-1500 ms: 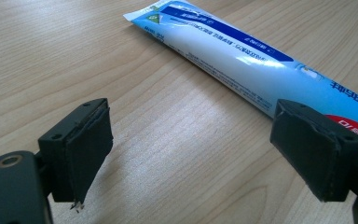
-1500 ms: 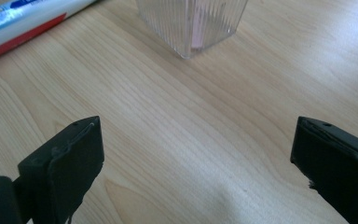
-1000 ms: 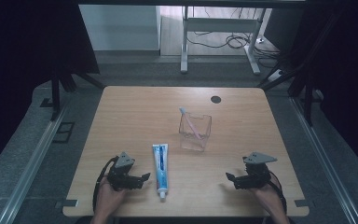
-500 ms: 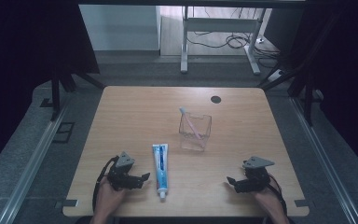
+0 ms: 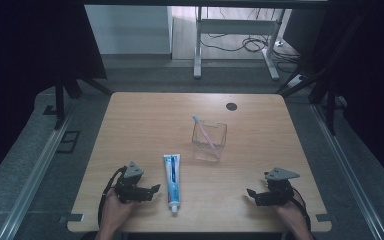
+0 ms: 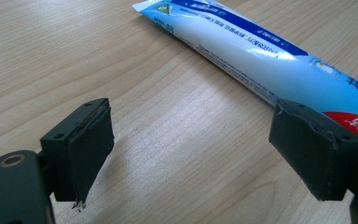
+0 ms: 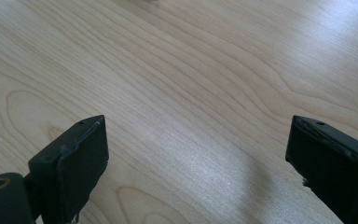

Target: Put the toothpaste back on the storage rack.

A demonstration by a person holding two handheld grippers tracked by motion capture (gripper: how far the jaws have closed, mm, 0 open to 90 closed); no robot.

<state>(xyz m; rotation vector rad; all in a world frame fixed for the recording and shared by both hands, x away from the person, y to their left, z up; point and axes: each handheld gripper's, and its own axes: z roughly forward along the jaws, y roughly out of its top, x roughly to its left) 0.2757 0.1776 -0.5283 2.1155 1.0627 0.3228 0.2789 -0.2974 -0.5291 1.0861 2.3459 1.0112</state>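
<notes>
High view: wooden table (image 5: pixel 145 120) with a toothpaste tube (image 5: pixel 172 182) lying flat near the front edge, cap end toward the person, long axis running front to back. Behind the tube and off to its right stands a clear cup (image 5: pixel 209 141) with a pink toothbrush (image 5: pixel 204 132) leaning inside, head sticking up over the rim. Dark round hole (image 5: pixel 231 106) in the tabletop farther back past the cup.

Left gripper (image 5: pixel 148 190) sits just beside the tube on its left, low over the table, jaws pointing at the tube's lower half. Right gripper (image 5: pixel 252 194) is well apart from the tube on its right, jaws aimed back toward it, nothing close to them.

The left gripper view adds the close-up: tube (image 6: pixel 261 56) runs diagonally from top centre to the right edge, blue stripe and white body, red patch near the right-hand finger (image 6: pixel 314 154). That finger overlaps the tube in the frame; contact cannot be told. The other finger (image 6: pixel 81 149) is over bare wood. Jaws wide apart, holding nothing, only bare wood between them.

The right gripper view gives bare wood grain between two spread fingers (image 7: pixel 74 168); jaws wide apart, nothing gripped.
</notes>
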